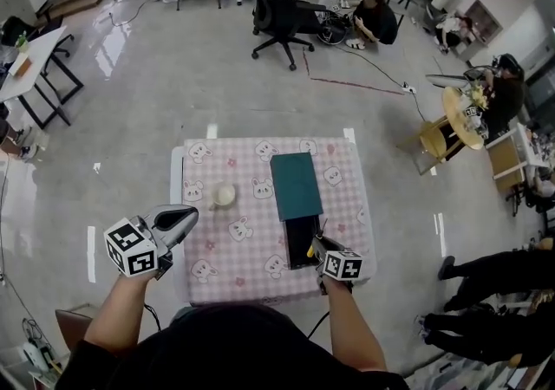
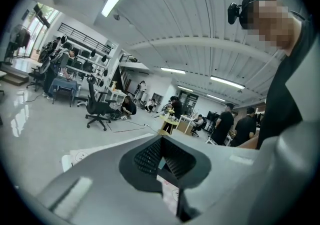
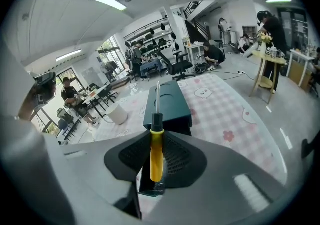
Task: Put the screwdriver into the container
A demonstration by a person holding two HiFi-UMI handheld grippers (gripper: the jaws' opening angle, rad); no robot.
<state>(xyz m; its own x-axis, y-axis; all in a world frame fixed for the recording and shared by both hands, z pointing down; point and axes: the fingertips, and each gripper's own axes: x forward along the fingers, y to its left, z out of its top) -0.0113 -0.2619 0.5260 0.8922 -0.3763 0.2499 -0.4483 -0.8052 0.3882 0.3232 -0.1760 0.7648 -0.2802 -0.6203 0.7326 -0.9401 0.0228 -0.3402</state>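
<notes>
Low in the frame, right of centre: right claw clenched on the yellow handle of the screwdriver, shaft pointing ahead over the dark green container on the worktop. Lower left: left claw, tips together, empty.

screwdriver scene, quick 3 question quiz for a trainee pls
1. True or false: the left gripper holds the screwdriver.
2. The screwdriver's handle is: A red, B yellow, C blue.
3. Fill in: in the head view, left of the dark green container on the table stands a white ____.

Key: 1 false, it sits in the right gripper. 2 B. 3 cup.
</notes>
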